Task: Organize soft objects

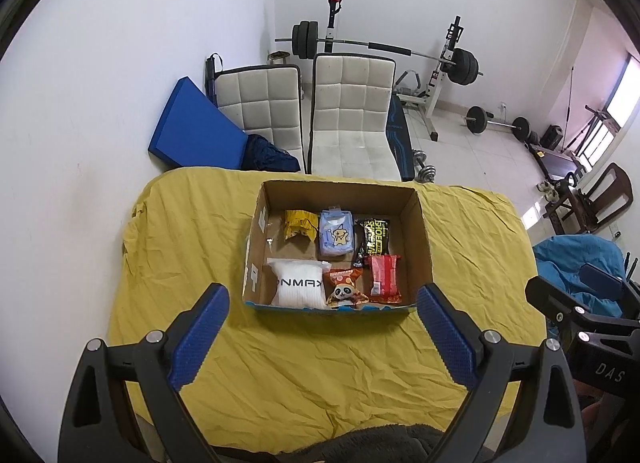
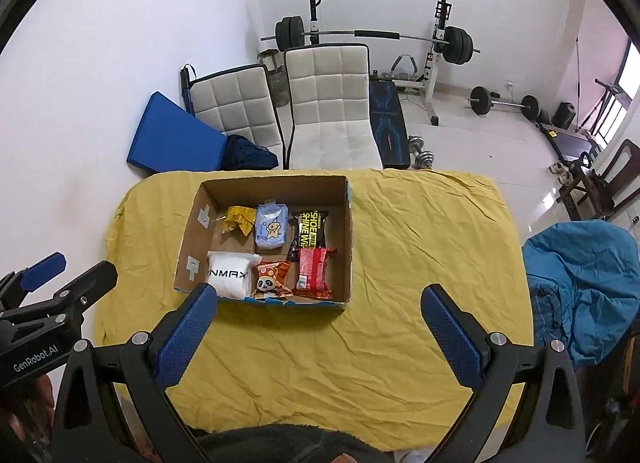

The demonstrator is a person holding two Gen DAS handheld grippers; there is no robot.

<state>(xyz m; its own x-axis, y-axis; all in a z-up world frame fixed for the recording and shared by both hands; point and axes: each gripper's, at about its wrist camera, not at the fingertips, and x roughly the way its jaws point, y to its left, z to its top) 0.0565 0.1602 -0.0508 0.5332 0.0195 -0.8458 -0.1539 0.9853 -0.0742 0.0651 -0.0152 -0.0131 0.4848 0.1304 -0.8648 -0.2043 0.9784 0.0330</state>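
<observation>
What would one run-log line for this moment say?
left tongs: open, empty | right tongs: open, empty | box: six packets inside | cloth: bare

Left gripper (image 1: pixel 322 305) with black angular frame, blue dimpled pads on both fingers (image 1: pixel 199 337), round silver screws at the joints, right gripper (image 2: pixel 318 309) built alike (white "GenRobot.AI" lettering on the left unit's black body, "DAS" on the right's)
</observation>
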